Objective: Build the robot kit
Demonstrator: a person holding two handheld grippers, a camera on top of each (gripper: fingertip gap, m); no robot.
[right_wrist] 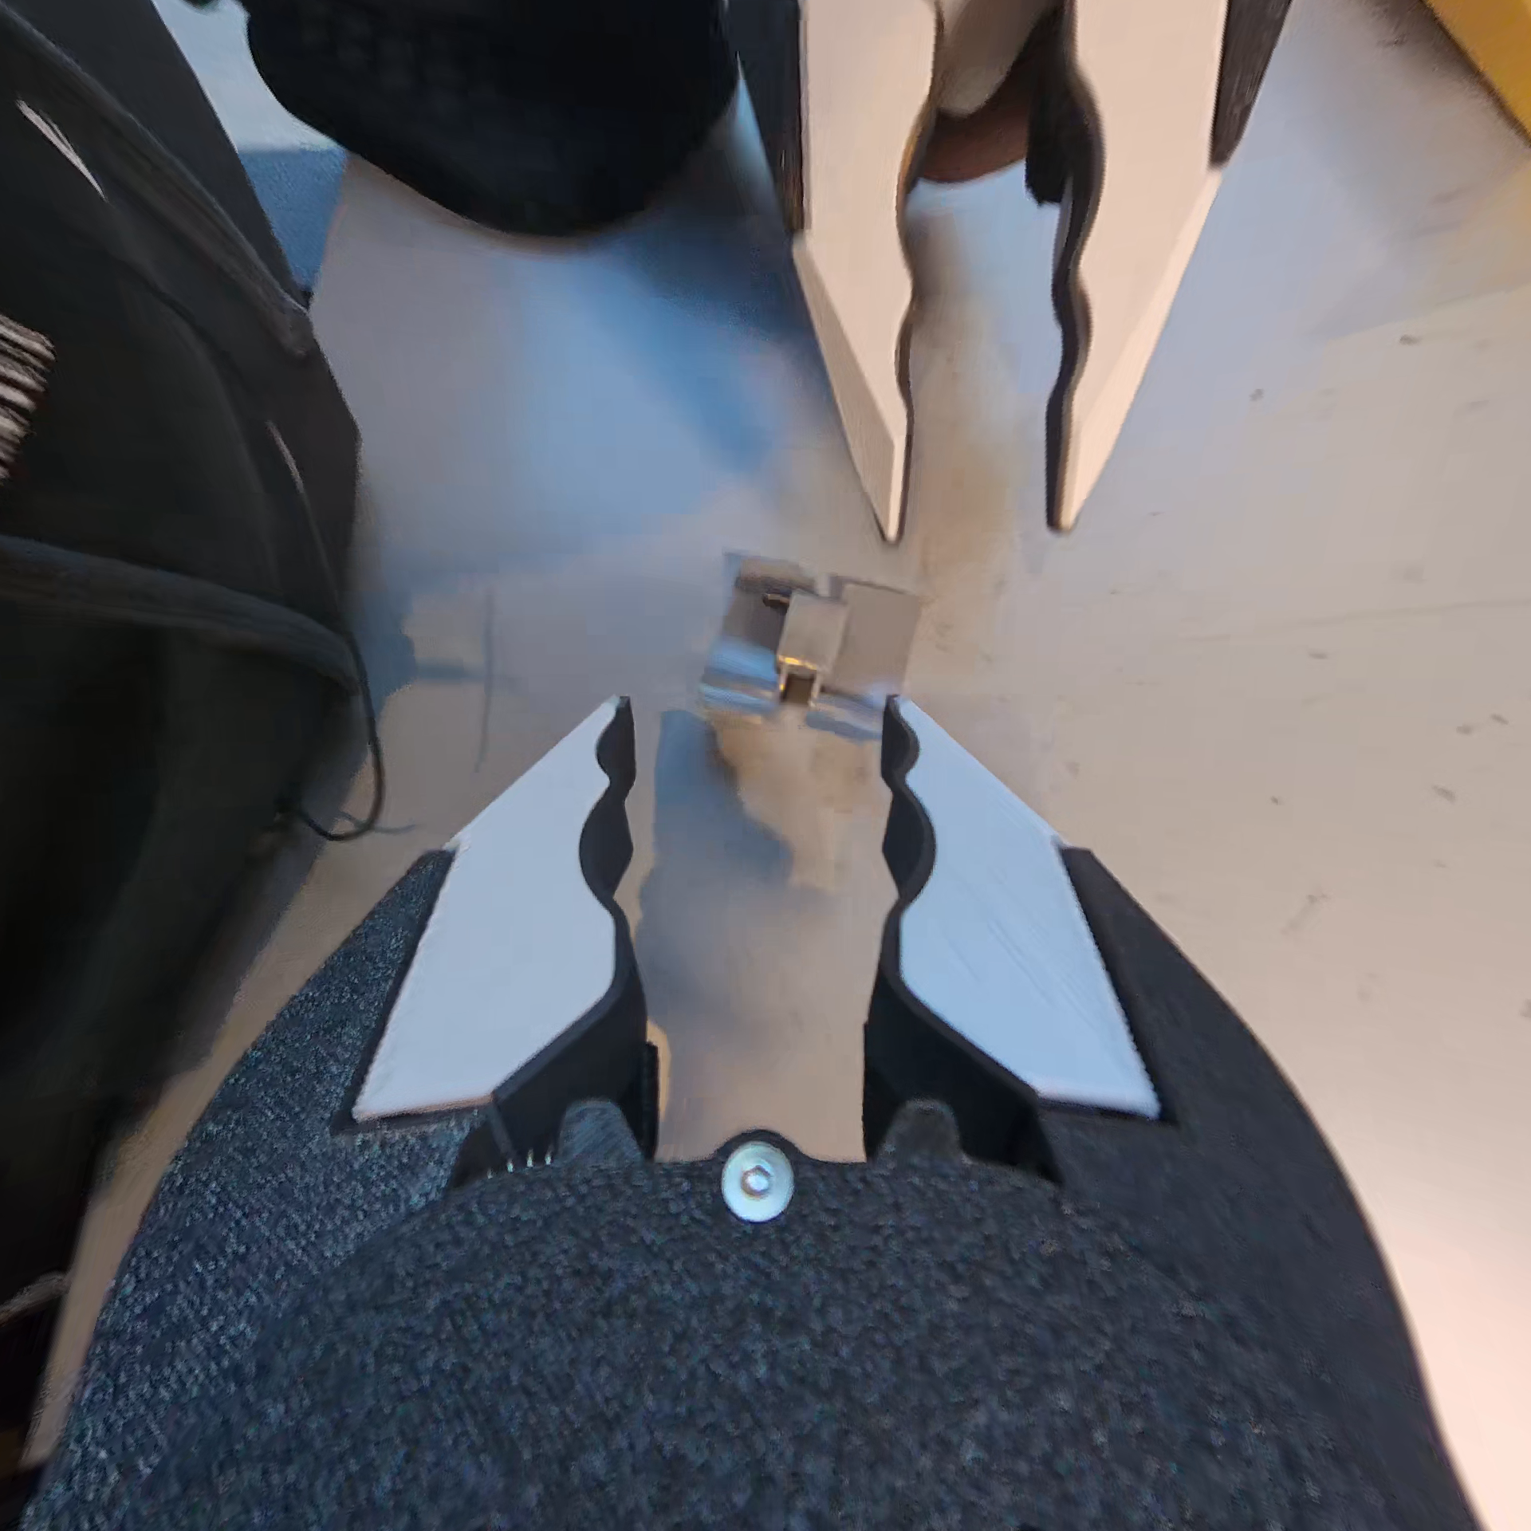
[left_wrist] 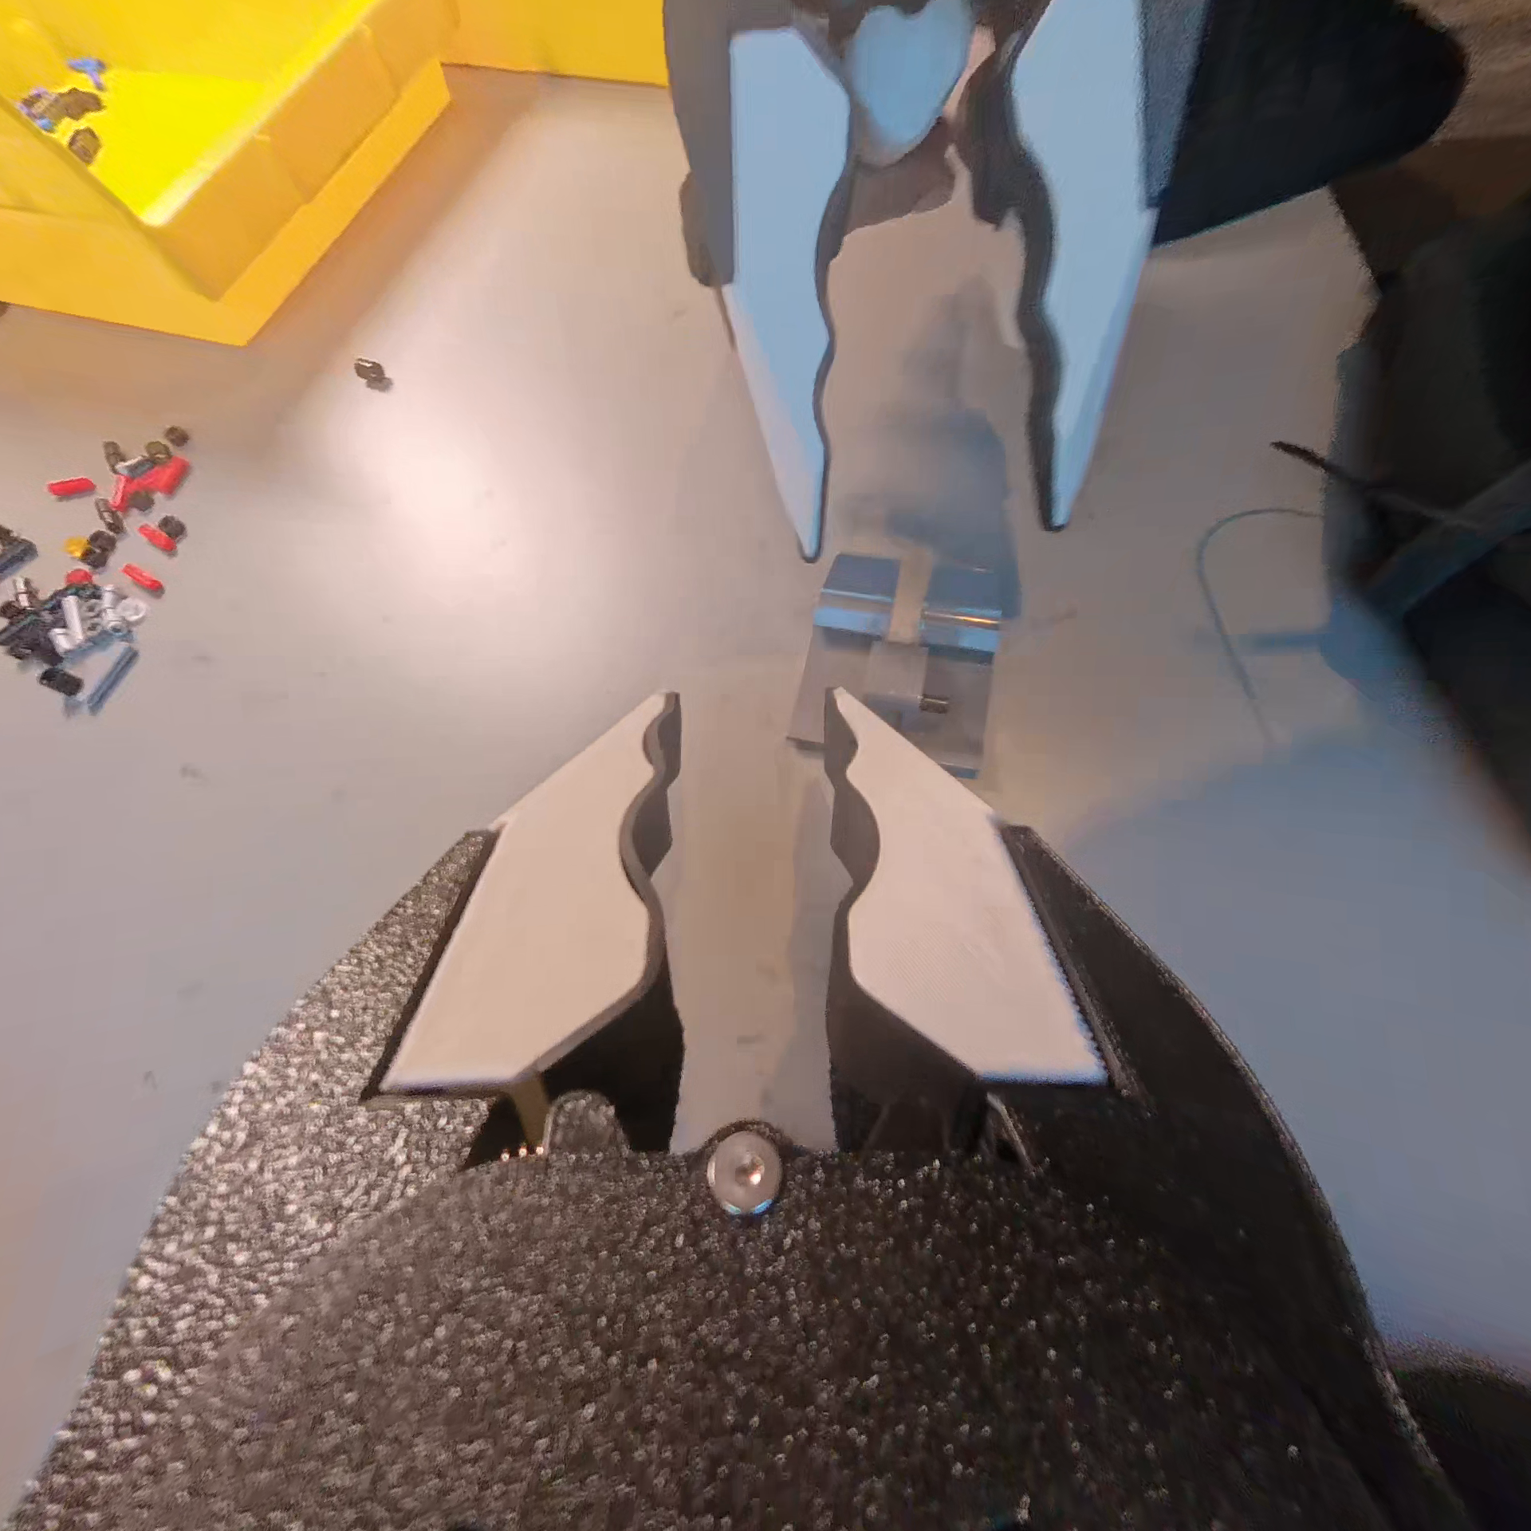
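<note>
Squarely Between Two Claws: A Small Metal Bracket on the Counter

Both claws face each other across a small shiny metal bracket (left_wrist: 899, 654) that lies flat on the pale grey counter (left_wrist: 497, 746). The left claw (left_wrist: 755, 704) stands with a narrow gap between its tips, empty, its right tip just overlapping the near edge of the bracket in that view. The right claw (right_wrist: 752, 708) is spread somewhat wider, also empty, with the bracket just beyond its tips.

Judging by its sheen and sharp folds, the bracket looks like bent sheet metal with a raised middle tab and a short pin: stiff, light, and probably slippery against the smooth counter. It sits low, so its flat base offers little to pinch; the raised tab or the upturned edges seem the likelier places to take hold. A push from one side would probably slide it rather than lift it.

Much is unclear. Both views are blurred, so the exact shape of the bracket and whether it is one piece or two cannot be told. Whether either claw touches it is also uncertain. Dark fabric (right_wrist: 124, 580) fills one side of the scene, its nature unclear. Off to the side lie scattered small plastic parts (left_wrist: 91, 563) and a yellow bin (left_wrist: 207, 190), cut off by the frame.
</note>
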